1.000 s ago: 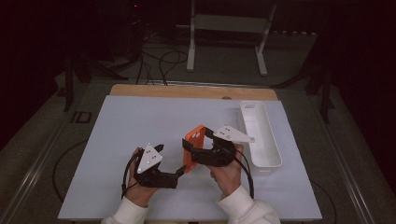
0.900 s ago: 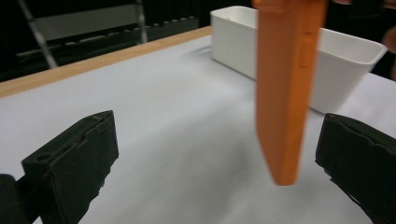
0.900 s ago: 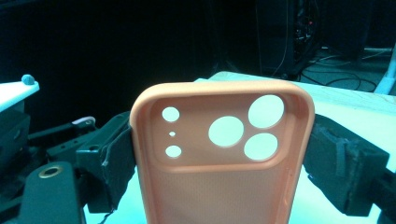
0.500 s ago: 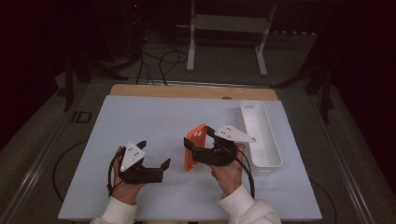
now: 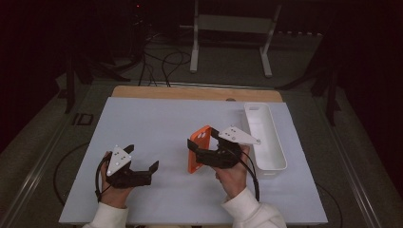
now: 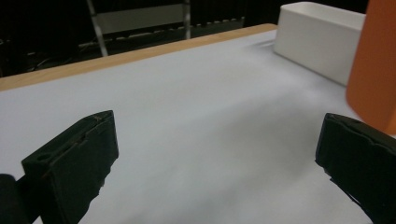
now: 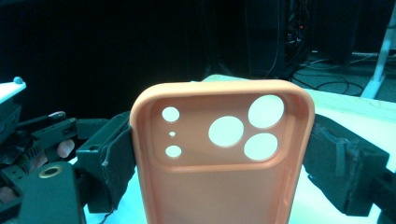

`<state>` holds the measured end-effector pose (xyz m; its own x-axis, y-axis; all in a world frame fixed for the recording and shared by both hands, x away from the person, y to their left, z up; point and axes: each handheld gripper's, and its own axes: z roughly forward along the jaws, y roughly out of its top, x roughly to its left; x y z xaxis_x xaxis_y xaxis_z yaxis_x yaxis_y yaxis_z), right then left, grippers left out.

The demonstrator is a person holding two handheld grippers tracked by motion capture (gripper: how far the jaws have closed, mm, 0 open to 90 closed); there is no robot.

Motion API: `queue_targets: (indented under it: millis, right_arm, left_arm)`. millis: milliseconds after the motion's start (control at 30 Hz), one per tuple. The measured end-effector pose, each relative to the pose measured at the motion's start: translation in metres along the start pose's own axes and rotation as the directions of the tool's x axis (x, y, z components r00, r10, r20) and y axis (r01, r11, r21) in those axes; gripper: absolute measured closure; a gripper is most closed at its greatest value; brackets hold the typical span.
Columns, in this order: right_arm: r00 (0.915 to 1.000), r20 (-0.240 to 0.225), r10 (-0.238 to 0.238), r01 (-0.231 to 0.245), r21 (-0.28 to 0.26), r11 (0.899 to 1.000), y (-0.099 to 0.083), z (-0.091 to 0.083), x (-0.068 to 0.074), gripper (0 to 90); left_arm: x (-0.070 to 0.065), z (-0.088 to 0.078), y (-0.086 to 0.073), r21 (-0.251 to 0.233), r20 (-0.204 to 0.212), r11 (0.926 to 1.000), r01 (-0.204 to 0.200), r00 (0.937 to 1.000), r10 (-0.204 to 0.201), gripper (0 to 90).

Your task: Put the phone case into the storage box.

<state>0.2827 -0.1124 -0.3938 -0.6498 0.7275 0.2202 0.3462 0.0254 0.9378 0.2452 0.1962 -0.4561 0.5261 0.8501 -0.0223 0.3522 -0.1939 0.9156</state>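
High view: my right hand-held gripper (image 5: pixel 199 154) clamped the orange phone case (image 5: pixel 198 148) upright, just left of the white bin (image 5: pixel 280 161). My left hand-held gripper (image 5: pixel 142 164), jaws wide and empty, hovered farther left. Case lifted; I judged placement outstanding.

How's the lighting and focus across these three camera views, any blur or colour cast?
High view: the white table mat is evenly lit, the room behind nearly black. Left gripper view: the near black jaws are soft, and the orange phone case at the right edge is blurred. Right gripper view: a bluish-green cast tints the mat; the case is fairly sharp, the background dark.
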Motion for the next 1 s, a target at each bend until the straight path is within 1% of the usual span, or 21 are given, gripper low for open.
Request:
queue_targets:
  millis: [67, 133, 200, 333, 400, 500, 567, 600, 667, 833, 1000]
  right_arm:
    - [1.0, 0.0, 0.001, -0.001, 0.0, 1.0, 0.0, 0.0, -0.001, 16.2]
    - [1.0, 0.002, 0.003, -0.003, -0.001, 1.0, 0.0, 0.0, -0.001, 16.2]
    - [1.0, 0.003, 0.004, -0.004, -0.003, 1.0, 0.001, 0.0, -0.002, 16.2]
    - [1.0, 0.005, 0.004, -0.003, -0.006, 1.0, 0.002, -0.001, -0.001, 16.2]
    - [1.0, 0.007, -0.001, 0.001, -0.008, 1.0, 0.003, -0.002, -0.001, 16.2]
    - [1.0, 0.01, 0.002, -0.002, -0.019, 1.0, 0.005, -0.003, -0.001, 16.2]
    - [1.0, 0.009, 0.003, -0.003, -0.022, 1.0, 0.006, -0.004, -0.002, 16.2]
    - [0.9999, 0.009, 0.004, -0.004, -0.023, 1.0, 0.007, -0.004, -0.002, 16.2]
    - [0.9999, 0.013, 0.005, -0.005, -0.029, 1.0, 0.009, -0.005, -0.004, 16.2]
    - [0.9998, 0.02, 0.005, -0.004, -0.044, 0.999, 0.015, -0.007, -0.006, 16.2]
    - [0.9995, 0.032, 0.007, -0.006, -0.047, 0.999, 0.018, -0.005, -0.008, 16.1]
  left_arm:
    - [0.005, -0.003, -0.004, -0.001, -0.008, 1.0, 0.006, 0.9999, -0.006, 0.0]
    - [0.009, -0.007, -0.009, -0.013, -0.014, 0.9998, 0.016, 0.9998, -0.016, 0.0]
    - [0.013, -0.012, -0.017, -0.018, -0.018, 0.9997, 0.019, 0.9996, -0.019, 0.0]
    - [0.016, -0.017, -0.029, -0.017, -0.028, 0.9998, 0.013, 0.9995, -0.013, 0.0]
    - [0.015, -0.019, -0.034, -0.014, -0.032, 0.9999, -0.001, 0.9995, 0.0, 0.0]
    - [0.014, -0.02, -0.038, -0.017, -0.043, 0.9995, -0.025, 0.9988, 0.025, 0.0]
    - [0.013, -0.021, -0.039, -0.017, -0.045, 0.9994, -0.031, 0.9985, 0.03, 0.0]
    - [0.013, -0.022, -0.041, -0.019, -0.047, 0.9989, -0.042, 0.9981, 0.041, 0.0]
    - [0.012, -0.022, -0.043, -0.016, -0.053, 0.9986, -0.05, 0.9973, 0.049, 0.0]
    - [0.012, -0.022, -0.046, -0.015, -0.046, 0.9988, -0.046, 0.9979, 0.046, 0.1]
    - [0.012, -0.023, -0.048, -0.01, -0.048, 0.9989, -0.045, 0.9979, 0.045, 0.1]
